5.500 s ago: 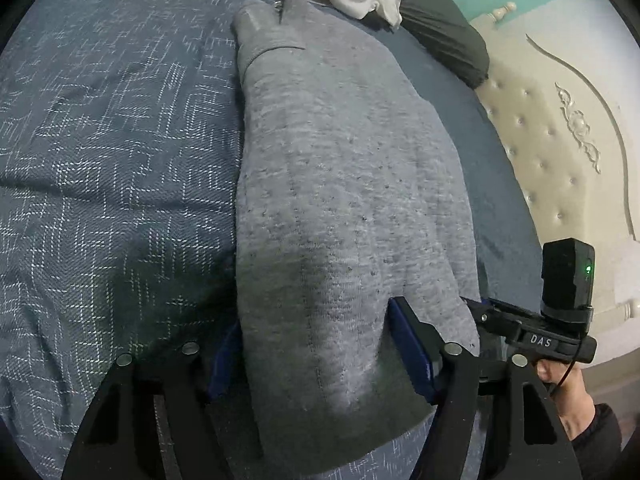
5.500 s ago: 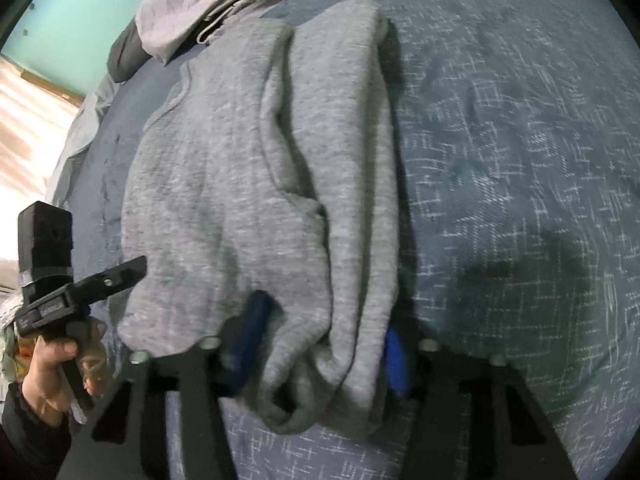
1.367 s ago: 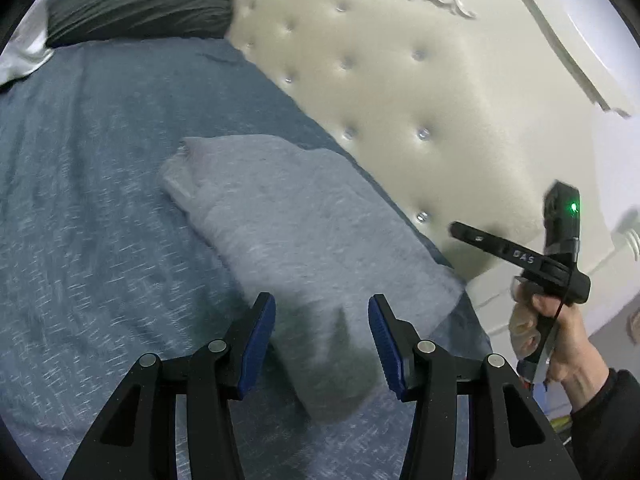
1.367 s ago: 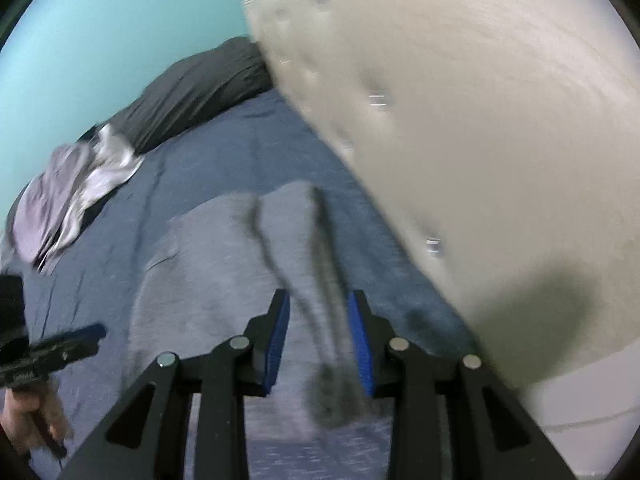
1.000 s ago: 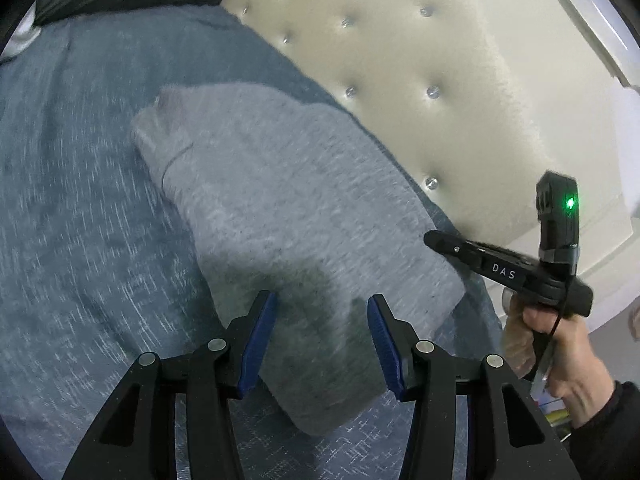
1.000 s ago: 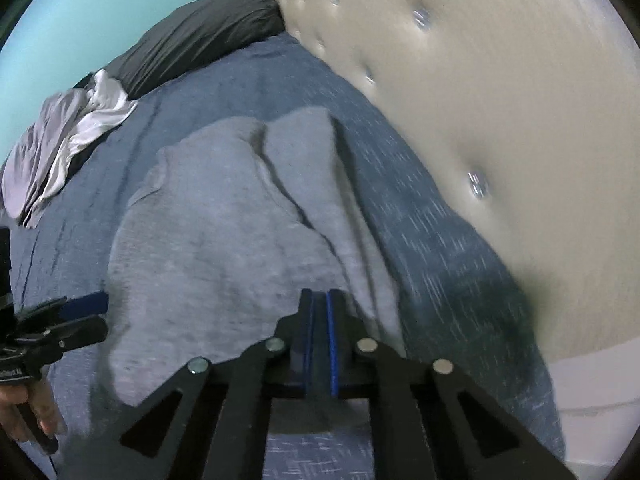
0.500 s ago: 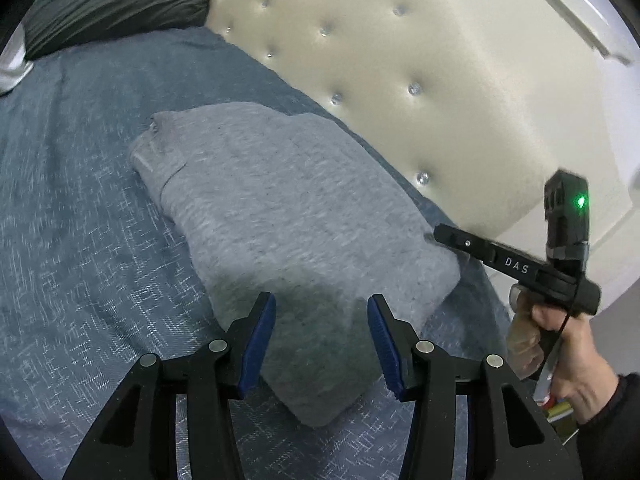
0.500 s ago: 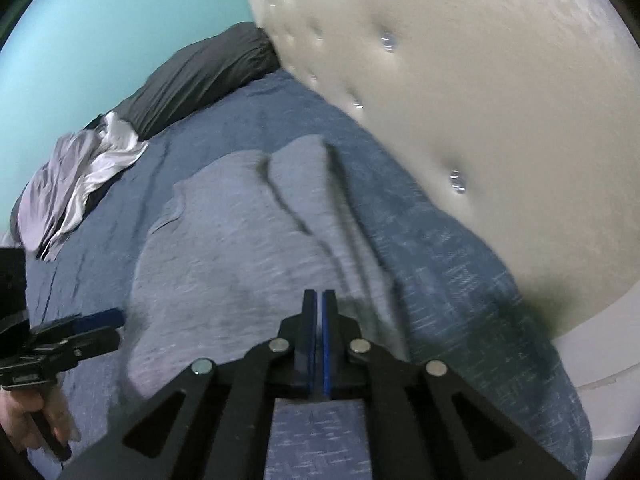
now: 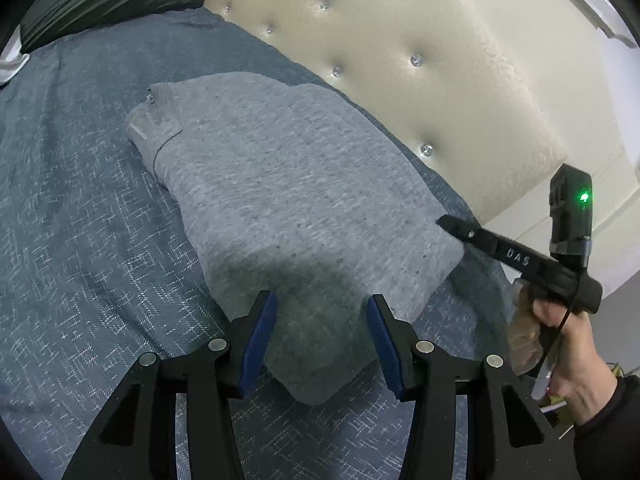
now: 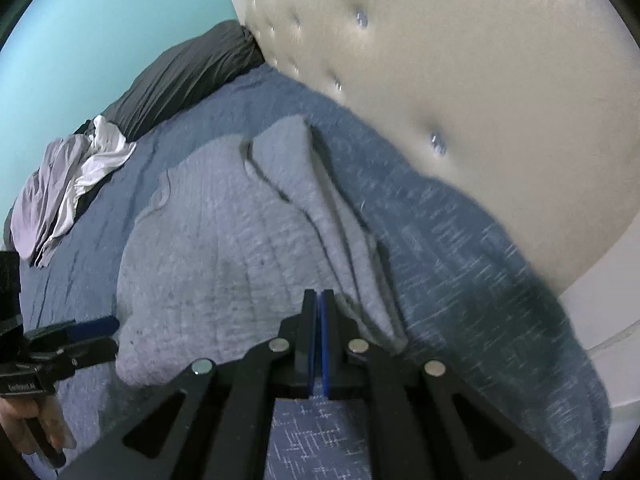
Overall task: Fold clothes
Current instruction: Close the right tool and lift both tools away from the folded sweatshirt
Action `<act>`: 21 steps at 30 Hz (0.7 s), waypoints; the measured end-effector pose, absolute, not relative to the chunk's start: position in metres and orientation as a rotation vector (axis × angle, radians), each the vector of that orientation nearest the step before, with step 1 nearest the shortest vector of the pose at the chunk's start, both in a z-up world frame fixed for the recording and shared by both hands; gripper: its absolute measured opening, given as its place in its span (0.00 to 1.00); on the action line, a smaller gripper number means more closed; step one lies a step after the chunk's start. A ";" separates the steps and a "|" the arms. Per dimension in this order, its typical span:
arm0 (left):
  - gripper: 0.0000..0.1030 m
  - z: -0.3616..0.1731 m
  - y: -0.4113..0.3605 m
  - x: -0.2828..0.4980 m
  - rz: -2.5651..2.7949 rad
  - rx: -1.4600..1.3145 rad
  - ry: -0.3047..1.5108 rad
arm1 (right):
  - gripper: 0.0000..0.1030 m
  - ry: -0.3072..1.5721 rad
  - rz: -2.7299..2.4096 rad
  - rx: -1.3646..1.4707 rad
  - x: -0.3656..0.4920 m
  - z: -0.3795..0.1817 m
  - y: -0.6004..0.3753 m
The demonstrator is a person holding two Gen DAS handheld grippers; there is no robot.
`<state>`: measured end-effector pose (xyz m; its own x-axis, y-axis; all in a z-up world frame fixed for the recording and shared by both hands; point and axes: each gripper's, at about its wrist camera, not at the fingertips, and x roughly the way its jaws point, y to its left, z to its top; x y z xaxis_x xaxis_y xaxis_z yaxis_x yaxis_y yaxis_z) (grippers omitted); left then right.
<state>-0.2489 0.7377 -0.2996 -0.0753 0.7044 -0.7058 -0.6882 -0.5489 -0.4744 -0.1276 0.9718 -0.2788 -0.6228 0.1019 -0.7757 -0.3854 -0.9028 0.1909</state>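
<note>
A folded grey garment (image 9: 288,200) lies flat on the blue bedspread (image 9: 80,240) beside the headboard. It also shows in the right wrist view (image 10: 224,248). My left gripper (image 9: 322,332) is open and empty, hovering over the garment's near corner. My right gripper (image 10: 319,320) is shut with its blue pads together and holds nothing, just above the garment's near edge. The right gripper also shows in the left wrist view (image 9: 452,226), held at the garment's right edge. The left gripper shows in the right wrist view (image 10: 92,330) at the garment's left edge.
A cream tufted headboard (image 9: 420,60) runs along the right side of the bed. A dark pillow (image 10: 180,76) lies at the far end. A pile of white and lilac clothes (image 10: 68,184) lies far left on the bedspread.
Both grippers let go of the garment, which now lies beside the headboard. The right gripper closed empty about a second ago. In the last half second both pulled back slightly.
</note>
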 end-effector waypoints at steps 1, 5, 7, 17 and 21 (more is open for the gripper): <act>0.50 -0.300 0.738 -0.247 1.793 -1.189 -0.018 | 0.00 0.496 2.542 -1.205 -0.129 -0.281 0.973; 0.50 -0.299 0.737 -0.247 1.797 -1.189 -0.012 | 0.00 0.521 2.546 -1.175 -0.125 -0.279 0.973; 0.50 -0.298 0.737 -0.248 1.800 -1.192 -0.014 | 0.01 0.519 2.583 -1.134 -0.123 -0.269 0.966; 0.50 -0.296 0.730 -0.243 1.819 -1.200 0.002 | 0.01 0.406 2.717 -1.204 -0.147 -0.270 0.902; 0.50 -0.297 0.724 -0.243 1.812 -1.208 0.009 | 0.00 0.458 2.673 -1.165 -0.136 -0.274 0.917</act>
<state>-0.2426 0.7238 -0.2974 -0.0874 0.6797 -0.7282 -0.6868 -0.5706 -0.4502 -0.1361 0.9167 -0.2743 -0.6733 0.0495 -0.7377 -0.2921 -0.9344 0.2039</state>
